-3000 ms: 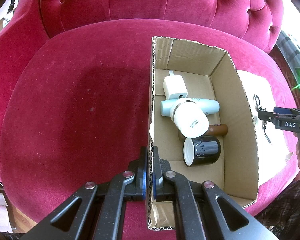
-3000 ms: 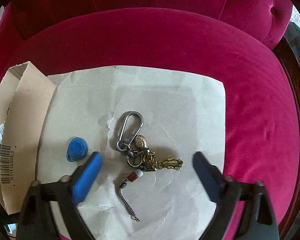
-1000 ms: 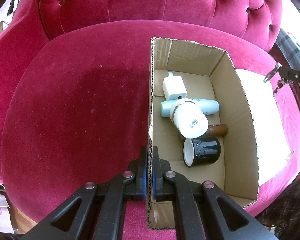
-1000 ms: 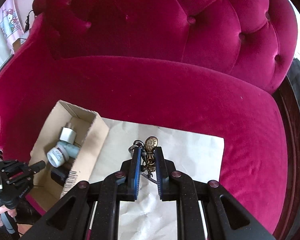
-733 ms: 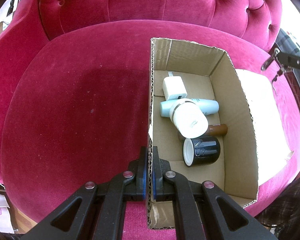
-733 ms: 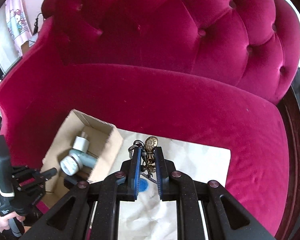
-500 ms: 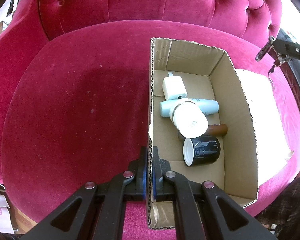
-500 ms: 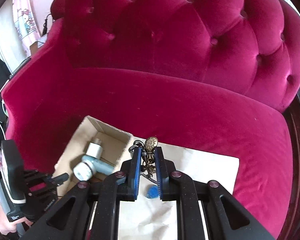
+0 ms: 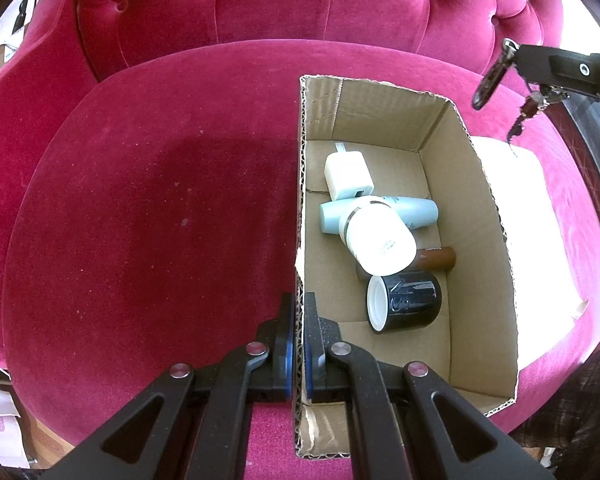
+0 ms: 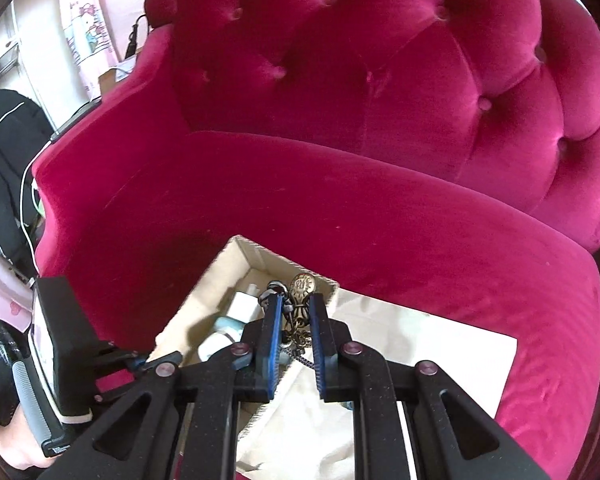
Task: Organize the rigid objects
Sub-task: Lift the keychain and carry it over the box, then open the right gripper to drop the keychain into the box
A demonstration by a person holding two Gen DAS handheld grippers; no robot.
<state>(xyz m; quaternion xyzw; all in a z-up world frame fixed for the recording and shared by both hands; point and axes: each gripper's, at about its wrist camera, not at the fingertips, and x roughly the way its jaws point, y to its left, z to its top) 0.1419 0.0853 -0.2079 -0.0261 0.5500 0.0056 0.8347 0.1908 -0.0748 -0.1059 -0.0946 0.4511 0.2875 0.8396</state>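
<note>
Right gripper has its jaws pinched on the keychain: a brass charm sticks up past the tips, with rings and a chain hanging below between the pads. In the left view the same bunch dangles from the right gripper, in the air above and beyond the box's far right corner, carabiner swinging free, not yet over the opening.

Left gripper has its jaws pressed on the box wall, near-left edge, steadying it on the sofa.

Box holds a charger, blue tube, white bottle, brown tube and black jar. Paper lies just right of the box.

Handling, my read:
- Keychain is light metal, each piece stiff but the whole thing floppy. Loose ends swing and can snag the cardboard rim.
- Grip sits on the ring cluster, which looks secure. Smooth metal could slip if the pinch eases.
- Not fragile, so a short drop is fine.
- Free floor is at the far end behind the charger; aim there, clear the rim before opening.
</note>
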